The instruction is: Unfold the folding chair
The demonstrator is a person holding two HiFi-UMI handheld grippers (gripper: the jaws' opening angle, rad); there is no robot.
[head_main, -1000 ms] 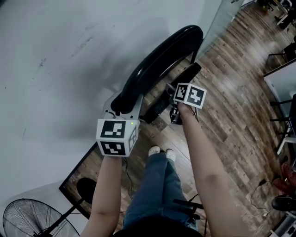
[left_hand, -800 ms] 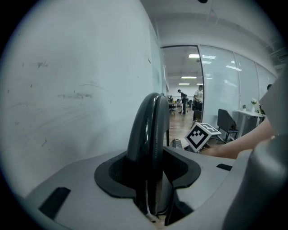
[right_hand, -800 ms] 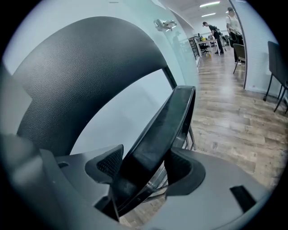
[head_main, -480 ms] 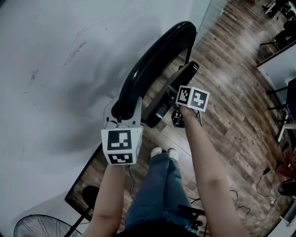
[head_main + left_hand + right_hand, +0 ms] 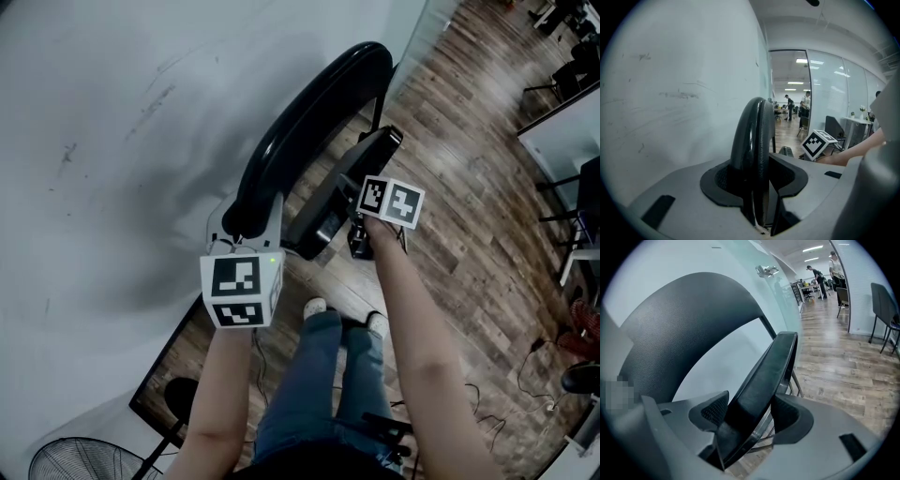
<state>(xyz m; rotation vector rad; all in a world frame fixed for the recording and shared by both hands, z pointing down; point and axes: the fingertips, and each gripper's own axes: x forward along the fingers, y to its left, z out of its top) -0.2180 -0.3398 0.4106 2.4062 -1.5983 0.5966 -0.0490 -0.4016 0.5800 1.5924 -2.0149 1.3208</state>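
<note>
1. Head view: the folding chair stands on the wooden floor. The pale wall is just beside it on the left, and the chair is just beyond my own legs.
2. Its glossy black backrest curves from near left to far right. The seat is tipped up steeply just to the right of it, near the backrest but apart from it.
3. My left gripper sits at the near end of the backrest. In the left gripper view my jaws have just been closing. They now stand only narrowly apart, with the backrest's rounded edge between them and a pad pressing on each side. I have firm hold of it.
4. My right gripper is farther off and to the right, at the near edge of the seat. In the right gripper view my jaws stand about halfway apart, clamped on the slanting seat edge, with both pads against its faces.
5. In that view the backrest arches across the left, and thin metal legs run down beyond the seat to the floor.
6. A fan stands in the near left corner, well apart from the chair.
</note>
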